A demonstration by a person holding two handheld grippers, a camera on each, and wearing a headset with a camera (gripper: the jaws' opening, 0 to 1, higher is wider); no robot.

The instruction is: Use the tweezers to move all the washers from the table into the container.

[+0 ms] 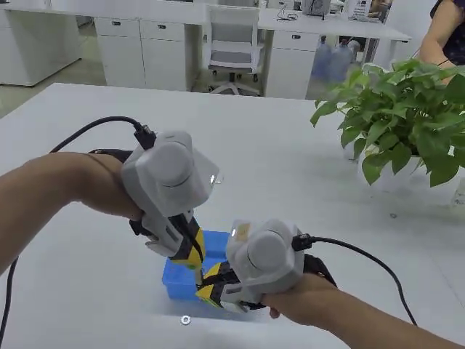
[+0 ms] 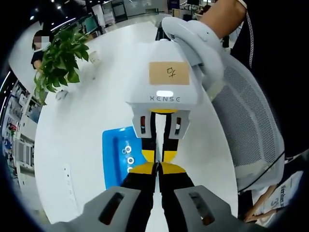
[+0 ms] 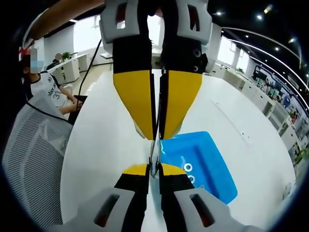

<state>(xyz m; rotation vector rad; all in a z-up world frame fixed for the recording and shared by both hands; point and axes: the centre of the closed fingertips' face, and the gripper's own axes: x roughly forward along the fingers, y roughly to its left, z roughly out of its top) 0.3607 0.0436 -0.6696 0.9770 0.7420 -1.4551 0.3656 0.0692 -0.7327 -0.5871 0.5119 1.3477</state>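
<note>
A blue container [image 1: 174,278] sits on the white table [image 1: 290,167] under both grippers. It holds a few washers [image 3: 188,167], also seen as washers [image 2: 128,155] in the left gripper view. One loose washer [image 1: 186,319] lies on the table just in front of the container. The thin metal tweezers [image 3: 154,157] run between the two grippers, which meet tip to tip above the container. My left gripper [image 2: 157,169] is shut on the tweezers from one end. My right gripper [image 3: 154,171] is shut on them from the other. In the head view the left gripper [image 1: 195,256] points down at the right gripper [image 1: 207,283].
A potted green plant [image 1: 399,120] stands at the table's right side. Black cables [image 1: 87,131] trail from both grippers. An office chair [image 1: 232,43] and white cabinets [image 1: 145,51] stand beyond the far edge. A person's arm [image 1: 436,36] is at the top right.
</note>
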